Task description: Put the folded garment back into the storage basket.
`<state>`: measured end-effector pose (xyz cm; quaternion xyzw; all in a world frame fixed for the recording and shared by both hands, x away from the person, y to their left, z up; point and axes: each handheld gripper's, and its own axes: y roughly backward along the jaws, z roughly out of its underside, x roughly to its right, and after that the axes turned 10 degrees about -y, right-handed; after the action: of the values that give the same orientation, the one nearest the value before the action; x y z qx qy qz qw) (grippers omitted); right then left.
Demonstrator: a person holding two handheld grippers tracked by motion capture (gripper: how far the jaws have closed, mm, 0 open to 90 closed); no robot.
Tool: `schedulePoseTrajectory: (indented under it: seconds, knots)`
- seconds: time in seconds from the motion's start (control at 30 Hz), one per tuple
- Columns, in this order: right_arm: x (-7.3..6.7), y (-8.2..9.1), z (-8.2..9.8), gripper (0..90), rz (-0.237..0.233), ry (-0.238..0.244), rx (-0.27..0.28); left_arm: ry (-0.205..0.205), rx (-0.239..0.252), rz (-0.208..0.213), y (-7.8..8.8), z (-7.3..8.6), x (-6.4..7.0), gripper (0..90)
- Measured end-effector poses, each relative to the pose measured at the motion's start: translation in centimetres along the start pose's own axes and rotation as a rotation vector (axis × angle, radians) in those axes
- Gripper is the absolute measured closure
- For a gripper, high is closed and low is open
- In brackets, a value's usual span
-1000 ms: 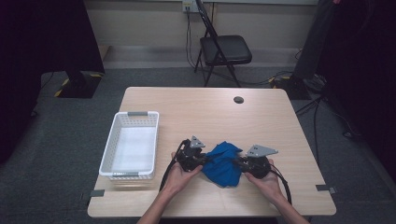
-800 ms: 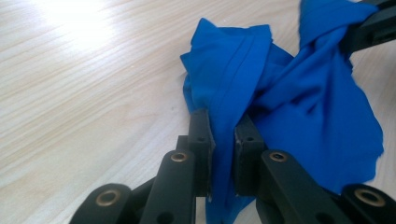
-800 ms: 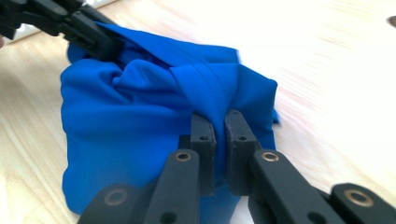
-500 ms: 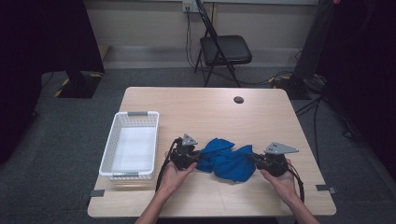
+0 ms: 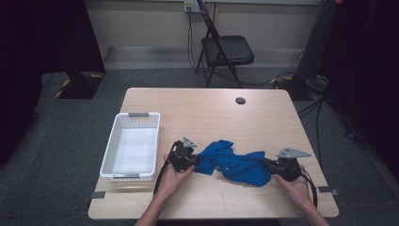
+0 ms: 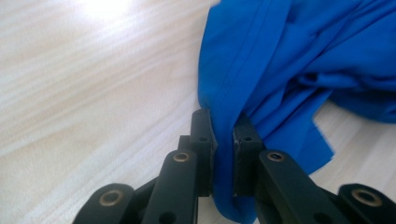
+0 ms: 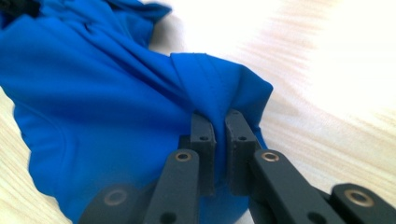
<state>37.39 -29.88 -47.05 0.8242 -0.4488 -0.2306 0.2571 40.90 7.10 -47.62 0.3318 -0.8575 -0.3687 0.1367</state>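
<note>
A blue cloth (image 5: 233, 162) lies bunched and partly stretched across the near half of the wooden table (image 5: 211, 113). My left gripper (image 5: 194, 161) holds its left end, jaws shut on a seamed fold of the blue cloth (image 6: 261, 70). At the right end my right gripper (image 5: 267, 165) is shut on another hem of the blue cloth (image 7: 116, 93). In the left gripper view the fabric runs between the two black pads (image 6: 203, 130). Both hands rest low on the table, and the cloth spans the gap between them.
A white plastic basket (image 5: 134, 146) stands empty at the table's left side, close to my left hand. A small dark round disc (image 5: 240, 100) lies near the far edge. Behind the table a black folding chair (image 5: 226, 49) stands on the grey floor.
My right gripper has moved to the right with its end of the cloth, drawing the bunched fabric out wider. The left gripper has stayed about where it was.
</note>
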Motion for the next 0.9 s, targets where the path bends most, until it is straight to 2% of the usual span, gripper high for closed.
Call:
schedulePoseTrajectory:
  seconds: [0.13,0.2,0.3,0.37,0.47,0.53,0.6,0.63,0.73,0.77,0.9]
  knots:
    - [0.0,-0.5,0.4,82.5,0.01,0.009,-0.035,0.01,-0.016,0.003,-0.2,0.3,-0.1,79.0]
    - [0.0,-0.7,0.6,79.5,0.003,0.008,-0.048,-0.003,-0.018,0.005,-0.2,0.3,0.1,77.6]
    - [-0.1,-0.4,0.5,69.2,-0.01,0.005,-0.033,-0.015,0.016,0.016,0.2,0.1,0.2,71.3]
    - [-0.2,0.2,0.3,60.6,-0.019,0.003,0.005,-0.012,0.048,0.024,0.7,-0.1,0.4,64.3]
    - [-0.5,0.6,0.1,56.7,-0.031,0.0,0.033,-0.024,0.098,0.029,1.2,-0.6,0.7,62.9]
    - [-1.0,1.1,0.1,53.5,-0.034,0.016,0.048,-0.037,0.123,0.035,1.4,-0.9,1.0,60.9]
    - [-1.5,1.5,0.2,53.0,-0.047,0.03,0.06,-0.048,0.15,0.045,1.4,-1.2,1.5,60.4]
    - [-1.8,1.7,0.3,52.9,-0.06,0.034,0.068,-0.05,0.161,0.069,1.3,-1.4,1.7,60.0]
    - [-2.8,1.8,0.6,56.0,-0.112,0.07,0.065,-0.065,0.165,0.097,0.8,-1.9,2.6,60.0]
    - [-3.4,1.6,0.7,58.3,-0.144,0.091,0.053,-0.073,0.163,0.113,0.6,-2.1,2.9,60.0]
    - [-4.2,1.1,0.8,60.6,-0.18,0.115,0.033,-0.109,0.165,0.145,0.0,-2.4,3.8,57.4]
